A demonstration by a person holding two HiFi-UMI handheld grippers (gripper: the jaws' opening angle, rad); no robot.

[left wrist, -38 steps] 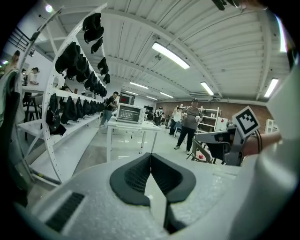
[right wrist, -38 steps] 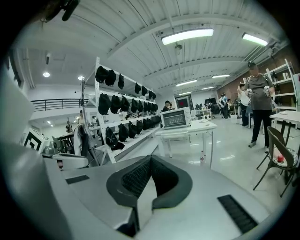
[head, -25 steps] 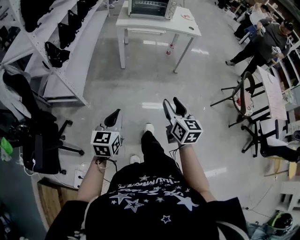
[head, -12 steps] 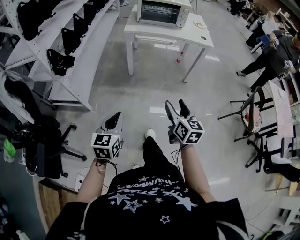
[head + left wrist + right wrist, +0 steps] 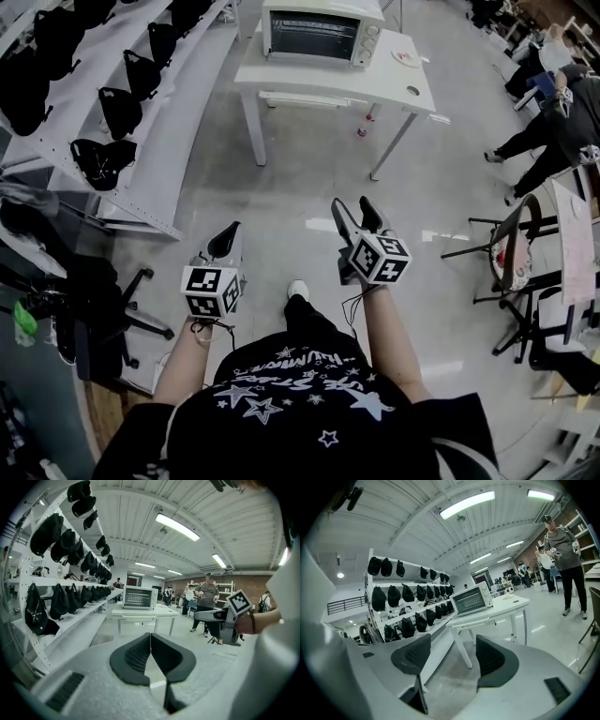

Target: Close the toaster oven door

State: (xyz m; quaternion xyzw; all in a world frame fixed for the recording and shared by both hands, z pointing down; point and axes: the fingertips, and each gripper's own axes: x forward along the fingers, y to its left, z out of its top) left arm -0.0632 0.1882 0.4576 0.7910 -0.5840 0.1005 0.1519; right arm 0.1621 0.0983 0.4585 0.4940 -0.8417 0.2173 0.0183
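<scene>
Standing well short of the toaster oven point(image 5: 321, 28) on the far white table point(image 5: 375, 80), its door point(image 5: 311, 37) seemingly upright but too distant to judge, reach and push both yet to do, left gripper point(image 5: 229, 232) pinched together empty, right gripper point(image 5: 349, 204) just opened wide around nothing.

Large open workshop or laboratory hall. A ribbed ceiling point(image 5: 140, 508) with strip lights point(image 5: 178, 527), a brick end wall point(image 5: 255, 581) and a polished grey floor point(image 5: 300, 187) enclose long white shelving point(image 5: 159, 131) hung with black bags point(image 5: 120, 108), a white table point(image 5: 394, 89) bearing a toaster oven point(image 5: 314, 36), a swivel chair point(image 5: 98, 305), and people point(image 5: 553, 122) standing near a work table point(image 5: 574, 234).
</scene>
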